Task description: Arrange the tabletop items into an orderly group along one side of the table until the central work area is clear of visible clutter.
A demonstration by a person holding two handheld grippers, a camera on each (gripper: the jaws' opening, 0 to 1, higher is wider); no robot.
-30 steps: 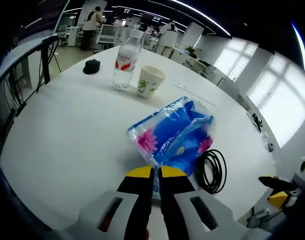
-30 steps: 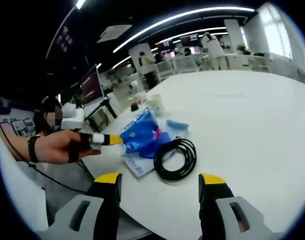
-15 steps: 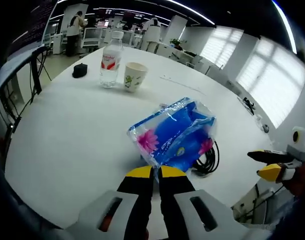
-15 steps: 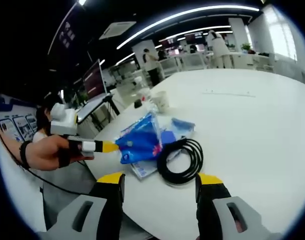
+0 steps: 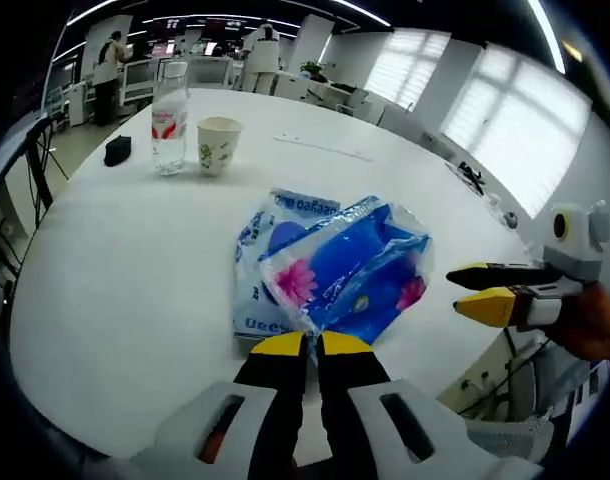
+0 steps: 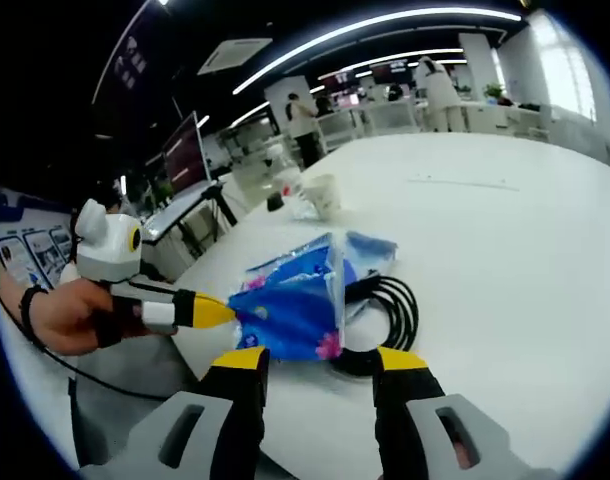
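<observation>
My left gripper (image 5: 312,345) pinches the edge of the blue tissue pack (image 5: 350,270), held above the white worktop (image 5: 115,260). My right gripper (image 6: 320,360) is spread, with the black cable (image 6: 390,310) at 12 o'clock. At 11 o'clock of the left gripper view stand a bottle (image 5: 169,118) and cup (image 5: 216,145).

My left gripper (image 5: 311,345) was clamped on the blue tissue pack (image 5: 345,265); right gripper (image 5: 485,290) sat alongside.
</observation>
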